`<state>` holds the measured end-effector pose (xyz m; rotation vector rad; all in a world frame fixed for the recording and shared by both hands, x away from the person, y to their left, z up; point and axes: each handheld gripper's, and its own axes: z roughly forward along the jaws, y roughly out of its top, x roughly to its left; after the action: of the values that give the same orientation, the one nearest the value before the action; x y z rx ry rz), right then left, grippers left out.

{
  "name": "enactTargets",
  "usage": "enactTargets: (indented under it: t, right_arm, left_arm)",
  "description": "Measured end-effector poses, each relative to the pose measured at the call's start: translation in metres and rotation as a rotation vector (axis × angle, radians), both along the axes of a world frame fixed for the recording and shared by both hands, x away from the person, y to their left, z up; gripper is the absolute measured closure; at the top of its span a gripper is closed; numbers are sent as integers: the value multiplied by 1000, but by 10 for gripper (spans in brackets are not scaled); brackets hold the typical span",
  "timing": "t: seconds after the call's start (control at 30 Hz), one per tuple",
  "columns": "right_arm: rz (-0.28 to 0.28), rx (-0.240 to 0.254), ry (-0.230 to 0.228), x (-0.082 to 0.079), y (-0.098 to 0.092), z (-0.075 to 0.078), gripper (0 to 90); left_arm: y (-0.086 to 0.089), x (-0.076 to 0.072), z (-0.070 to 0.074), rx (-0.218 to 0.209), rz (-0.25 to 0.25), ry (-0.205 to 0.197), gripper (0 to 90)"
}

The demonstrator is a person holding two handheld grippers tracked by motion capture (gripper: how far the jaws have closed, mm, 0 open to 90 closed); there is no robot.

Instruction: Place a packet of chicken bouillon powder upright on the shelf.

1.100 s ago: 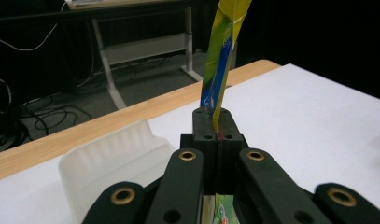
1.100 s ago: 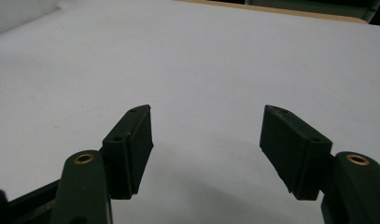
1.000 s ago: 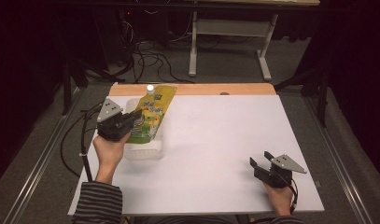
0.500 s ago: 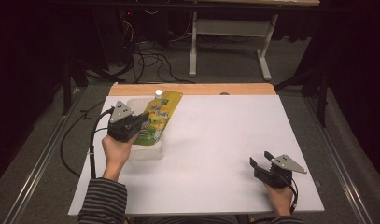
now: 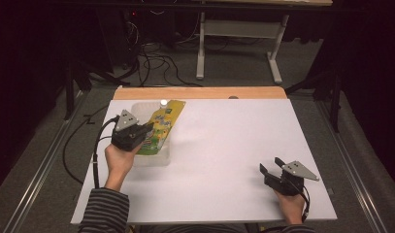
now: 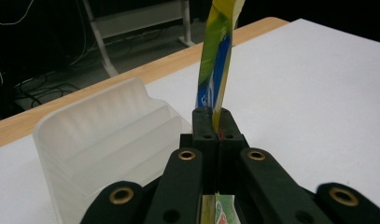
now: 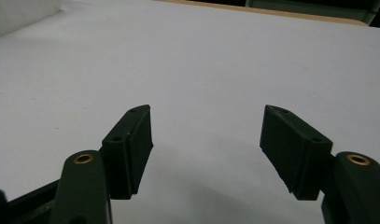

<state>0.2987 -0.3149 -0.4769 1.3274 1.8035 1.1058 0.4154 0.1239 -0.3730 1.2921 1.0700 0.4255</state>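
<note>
White table (image 5: 219, 160), glossy flat packet (image 5: 162, 125)

Tray & pouch, left of frame
Pouch (image 5: 162, 127) over tray (image 5: 158, 158), mid-left on table (image 5: 224, 160); right gripper (image 5: 271, 168) lower right.

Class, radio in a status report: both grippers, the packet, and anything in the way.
Left gripper shut on yellow packet, above clear plastic tray. Right gripper open, idle on white table. Nothing in the way.

Packet (image 6: 214, 79) print — too blurred
</note>
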Motion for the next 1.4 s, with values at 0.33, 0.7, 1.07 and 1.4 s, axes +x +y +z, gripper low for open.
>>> enactTargets:
  t: [0.33,0.7,1.07,1.4]
  right_arm:
    - [1,0,0,0,0,0,347]
    - [3,-2,-4,0,-1,0,347]
    - [-1,-3,-6,0,0,0,348]
    - [-1,-6,-5,0,0,0,348]
  left_arm:
    - [6,-2,5,77,21,101,889]
    - [14,-1,6,110,25,228,866]
    - [12,-4,2,154,30,211,900]
    - [23,-8,-18,34,42,103,900]
